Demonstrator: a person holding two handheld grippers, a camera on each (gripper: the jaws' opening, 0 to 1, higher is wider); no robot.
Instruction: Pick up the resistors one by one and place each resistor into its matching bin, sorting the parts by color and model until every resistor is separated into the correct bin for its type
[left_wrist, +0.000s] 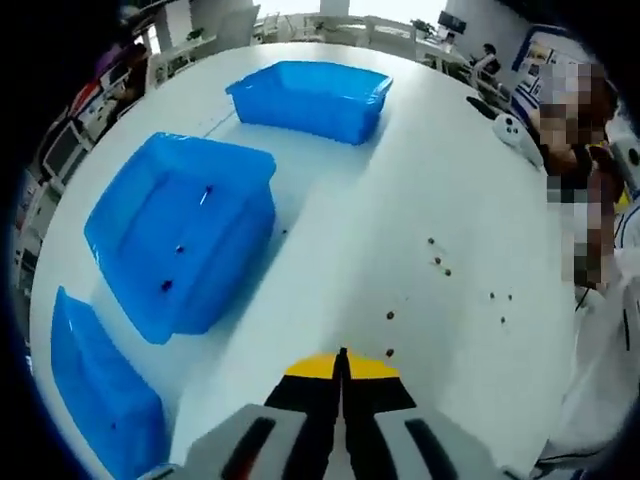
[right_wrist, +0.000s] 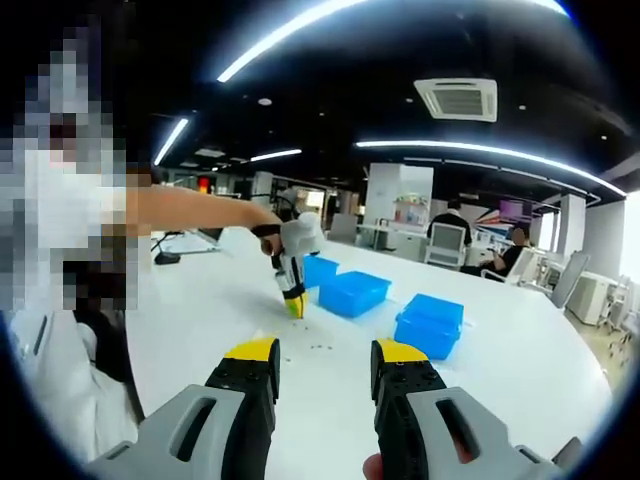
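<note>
Left gripper: fingers pressed together, tips just above white desk. Small dark resistors scattered beyond tips, to right; too small to tell orientation. Three blue bins ahead-left, specks inside middle one. Right gripper: fingers spread, empty; left gripper seen far ahead, tip down. No legible writing.

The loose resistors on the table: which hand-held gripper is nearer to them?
Left. The left hand-held gripper points down right beside the scattered resistors on the white table; the right hand-held gripper hangs well back from them, jaws apart.
</note>
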